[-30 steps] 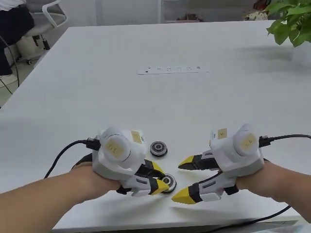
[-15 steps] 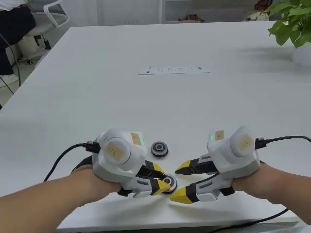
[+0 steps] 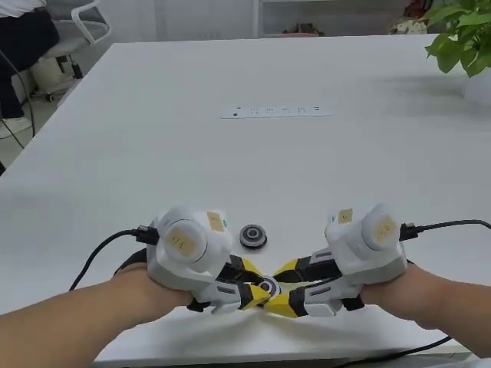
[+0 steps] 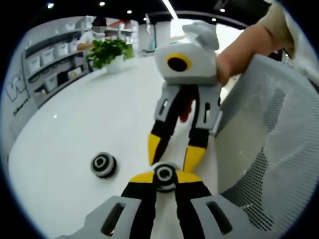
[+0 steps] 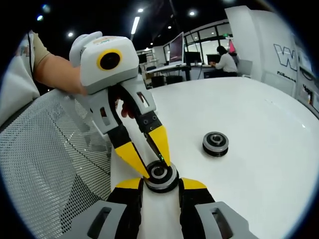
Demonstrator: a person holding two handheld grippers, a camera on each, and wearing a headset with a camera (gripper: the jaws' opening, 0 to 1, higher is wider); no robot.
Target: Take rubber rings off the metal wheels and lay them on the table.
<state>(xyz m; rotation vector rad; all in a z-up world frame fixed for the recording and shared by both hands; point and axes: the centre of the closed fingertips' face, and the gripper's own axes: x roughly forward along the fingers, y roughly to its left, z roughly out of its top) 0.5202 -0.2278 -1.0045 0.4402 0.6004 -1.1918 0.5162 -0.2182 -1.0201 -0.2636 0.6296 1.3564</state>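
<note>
Right claw now at black-ringed silver wheel

The left gripper and right gripper are showing white shells, black jaws, yellow tips. The nearer wheel and farther wheel are wearing black around silver; the table is gleaming plain white.

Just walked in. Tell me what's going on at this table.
A person holds yellow-tipped tongs in each hand at a white table. The left tongs are shut on a small metal wheel with a black rubber ring near the front edge. The right tongs have their tips at the same wheel from the opposite side; whether they grip it is unclear. A second ringed metal wheel lies apart, untouched. Both rings are on their wheels.
</note>
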